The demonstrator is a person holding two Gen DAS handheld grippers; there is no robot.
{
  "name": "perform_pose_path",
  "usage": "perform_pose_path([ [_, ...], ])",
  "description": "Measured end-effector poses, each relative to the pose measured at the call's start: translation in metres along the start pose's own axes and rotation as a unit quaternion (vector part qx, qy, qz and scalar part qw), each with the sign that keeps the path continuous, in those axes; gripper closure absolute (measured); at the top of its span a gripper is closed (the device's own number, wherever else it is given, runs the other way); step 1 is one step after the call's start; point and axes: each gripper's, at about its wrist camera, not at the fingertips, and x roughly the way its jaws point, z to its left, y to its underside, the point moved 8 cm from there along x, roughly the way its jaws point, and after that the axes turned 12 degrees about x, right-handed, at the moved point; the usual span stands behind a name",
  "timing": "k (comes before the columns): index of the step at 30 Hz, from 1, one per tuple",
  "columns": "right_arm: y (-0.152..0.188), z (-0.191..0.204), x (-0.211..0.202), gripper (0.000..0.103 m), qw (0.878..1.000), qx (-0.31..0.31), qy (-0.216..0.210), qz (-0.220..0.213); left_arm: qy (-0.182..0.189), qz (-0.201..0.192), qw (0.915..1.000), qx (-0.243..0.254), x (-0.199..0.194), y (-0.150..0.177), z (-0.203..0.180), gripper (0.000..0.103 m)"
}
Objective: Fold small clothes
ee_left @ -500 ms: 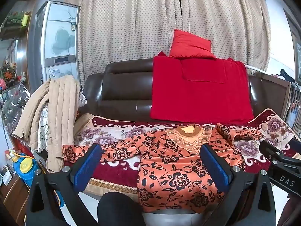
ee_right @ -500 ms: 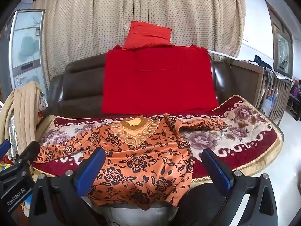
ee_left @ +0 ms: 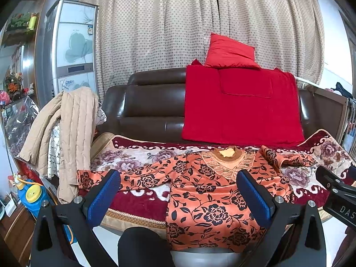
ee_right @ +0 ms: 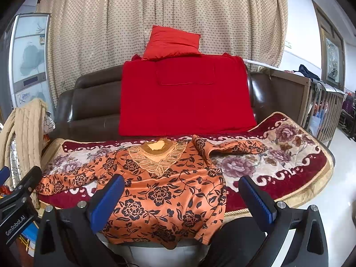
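The left hand-held gripper (ee_left: 178, 197) hangs in front of the sofa edge with its blue-padded fingers (ee_left: 104, 194) spread wide apart and nothing between them. The right hand-held gripper (ee_right: 181, 198) hovers alongside, its fingers likewise wide apart and empty; its black body shows at the right edge of the left wrist view.

Just beyond both lies the orange long-sleeved blouse with black flower print and a lace neckline (ee_left: 209, 191), spread front-up on the floral plush seat cover in dark red and cream (ee_right: 278, 162). Its hem hangs over the front edge of the seat. One sleeve stretches flat out toward the left; the other is bent and creased beside the shoulder on the right.

Behind the blouse, a red blanket (ee_right: 184, 100) drapes the back of the dark brown leather sofa (ee_left: 151, 102), with a red cushion (ee_right: 173, 43) on top. A beige quilted coat (ee_left: 71, 133) hangs over the sofa's left arm, before dotted beige curtains (ee_right: 111, 33).
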Motion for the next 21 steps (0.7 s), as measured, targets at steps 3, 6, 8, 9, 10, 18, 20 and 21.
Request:
perform_pose_path([
  [3, 0.000, 0.000, 0.001, 0.000, 1.000, 0.000, 0.000, -0.001, 0.001, -0.003, 1.0000, -0.003, 0.002, -0.001, 0.000, 0.000],
  [6, -0.001, 0.000, 0.002, 0.000, 1.000, 0.001, -0.001, 0.000, 0.002, -0.011, 0.9999, -0.007, 0.003, -0.002, -0.001, 0.000],
  [8, 0.001, -0.001, 0.006, 0.000, 1.000, -0.002, 0.002, -0.002, 0.001, -0.015, 0.9999, -0.006, 0.004, -0.003, -0.001, 0.000],
  [9, 0.001, -0.001, 0.006, 0.000, 1.000, -0.002, 0.001, -0.001, 0.000, -0.016, 0.9999, -0.005, 0.005, -0.003, -0.001, 0.000],
  [10, 0.001, -0.001, 0.007, 0.000, 1.000, -0.002, 0.002, -0.001, 0.002, -0.015, 0.9998, -0.008, 0.005, -0.003, -0.002, 0.000],
  [18, 0.003, -0.005, 0.014, 0.000, 1.000, 0.001, 0.004, 0.003, 0.004, -0.012, 0.9999, -0.009, 0.008, -0.002, -0.004, 0.000],
  [20, 0.004, -0.005, 0.016, 0.000, 1.000, -0.005, 0.008, 0.008, 0.005, -0.016, 0.9998, -0.011, 0.009, -0.003, -0.003, 0.000],
  [21, 0.005, -0.005, 0.016, 0.000, 1.000, -0.011, 0.013, 0.014, 0.005, -0.014, 0.9998, -0.010, 0.010, -0.003, -0.003, 0.000],
])
